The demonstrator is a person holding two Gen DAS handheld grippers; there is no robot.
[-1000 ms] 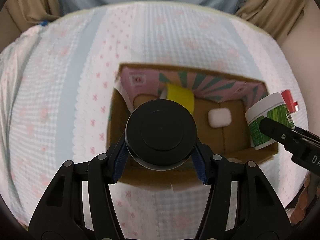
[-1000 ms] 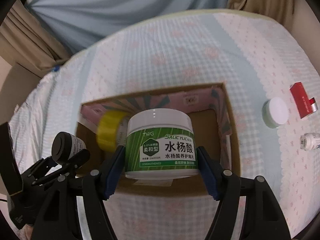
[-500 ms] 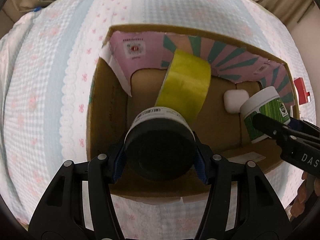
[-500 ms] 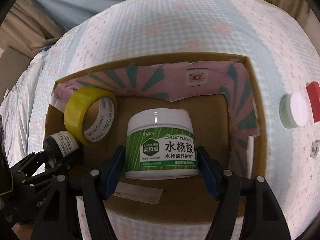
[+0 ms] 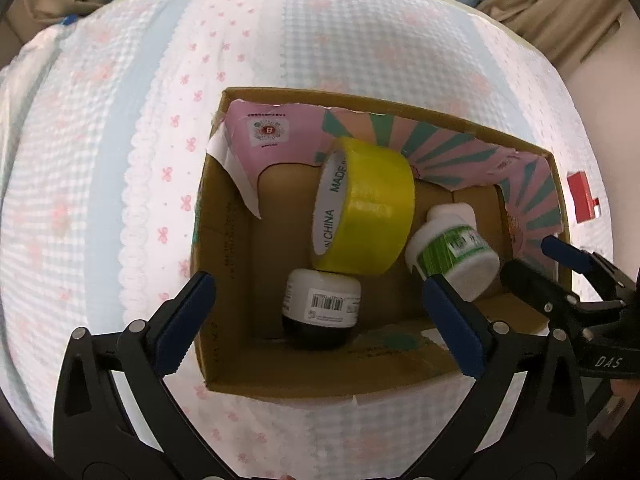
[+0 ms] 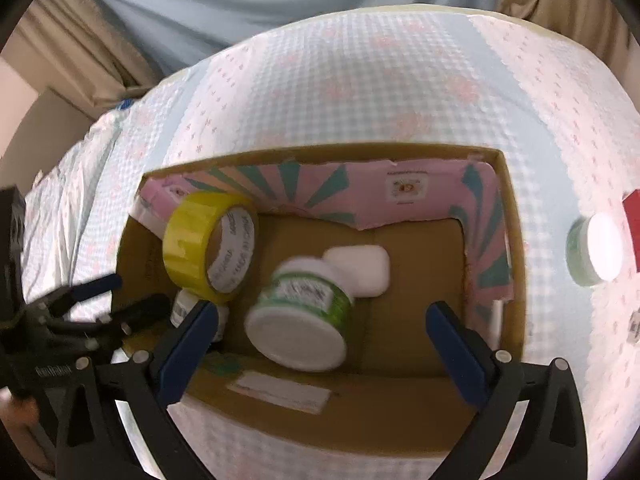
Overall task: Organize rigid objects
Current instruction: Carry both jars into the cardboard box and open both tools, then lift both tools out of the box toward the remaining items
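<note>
An open cardboard box [image 5: 224, 240] [image 6: 514, 280] sits on the patterned cloth. My left gripper [image 5: 320, 316] is open above its near edge. A black-lidded jar [image 5: 320, 314] lies on its side on the box floor between the fingers, free; only its edge shows in the right wrist view [image 6: 182, 308]. My right gripper [image 6: 320, 332] is open over the box. A green-labelled white jar [image 6: 300, 316] [image 5: 452, 256] lies tipped inside, blurred. A yellow tape roll [image 5: 364, 208] [image 6: 212, 240] leans inside. A white case [image 6: 362, 268] lies on the floor.
Outside the box to the right lie a green jar with a white lid [image 6: 596, 252], a red box [image 5: 582, 198] [image 6: 632, 220] and a small white item [image 6: 634, 326]. Curtains hang behind the table's far edge.
Both grippers have opened over the box. The black-lidded jar and the green-labelled jar have dropped from the fingers into the box and lie on their sides.
</note>
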